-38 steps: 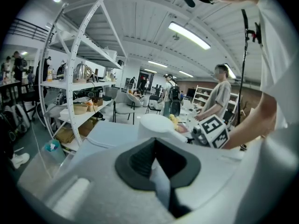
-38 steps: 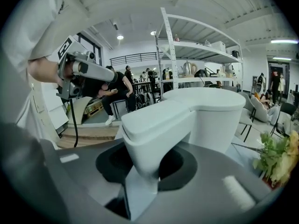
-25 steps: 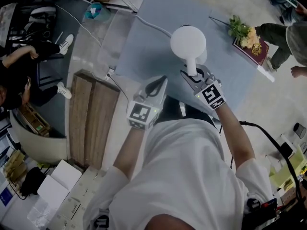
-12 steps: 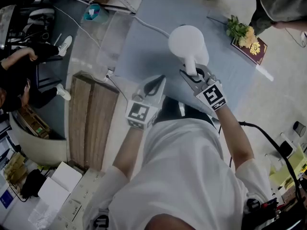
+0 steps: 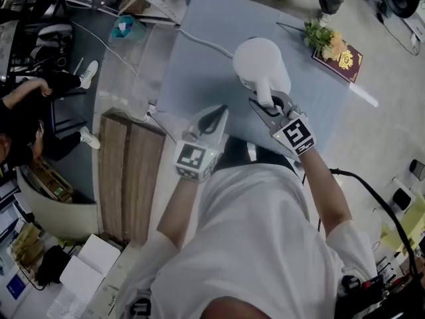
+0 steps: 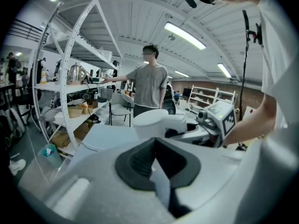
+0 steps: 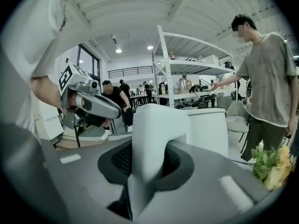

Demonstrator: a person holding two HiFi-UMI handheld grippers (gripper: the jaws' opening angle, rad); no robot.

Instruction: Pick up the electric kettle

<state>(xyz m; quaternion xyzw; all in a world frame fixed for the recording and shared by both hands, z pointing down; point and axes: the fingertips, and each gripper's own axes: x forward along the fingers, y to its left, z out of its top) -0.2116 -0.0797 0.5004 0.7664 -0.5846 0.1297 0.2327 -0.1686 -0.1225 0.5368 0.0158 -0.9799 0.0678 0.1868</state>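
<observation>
Kettle [image 5: 259, 58] handle clamped in right gripper [image 5: 265, 102], jaws just closing on it; left gripper [image 5: 218, 113] beside, jaws together, empty. Flowers [image 5: 320, 35], red book [image 5: 345, 62] beyond, apart.

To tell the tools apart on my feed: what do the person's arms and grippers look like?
The left gripper and right gripper are grey shells with dark ribbed pads; each carries a cube with black square markers. The shirt is white, short sleeved; a black cable runs beside the right arm. The right gripper's jaws have just been closing on the handle of the electric kettle.
</observation>
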